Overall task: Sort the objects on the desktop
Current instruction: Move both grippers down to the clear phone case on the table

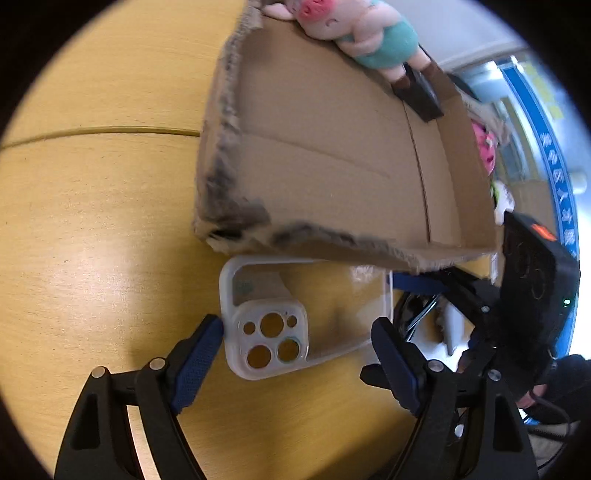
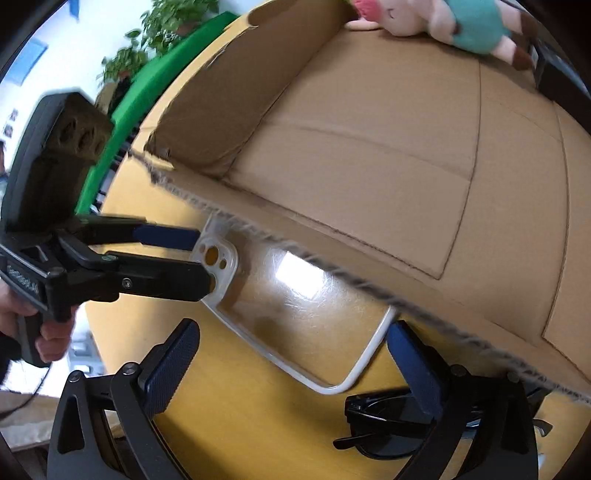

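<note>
A clear phone case [image 1: 325, 306] lies flat on the yellow wooden table [image 1: 92, 221], against the torn near wall of a cardboard box [image 1: 332, 147]. My left gripper [image 1: 297, 328] is open and straddles the case's camera-hole end, its left pad at the case's edge. In the right wrist view the same left gripper [image 2: 203, 260] reaches in from the left over the phone case [image 2: 295, 317]. My right gripper [image 2: 291, 343] is open around the case's other end. Black folded sunglasses [image 2: 384, 421] lie on the table, partly behind its right finger.
The cardboard box [image 2: 369, 147] is open-topped, with a plush pig [image 2: 443, 18] on its far rim and a black object [image 1: 417, 96] beside it. A hand [image 2: 51, 332] holds the left gripper's handle. Green board [image 2: 147, 88] and plants stand beyond the table's edge.
</note>
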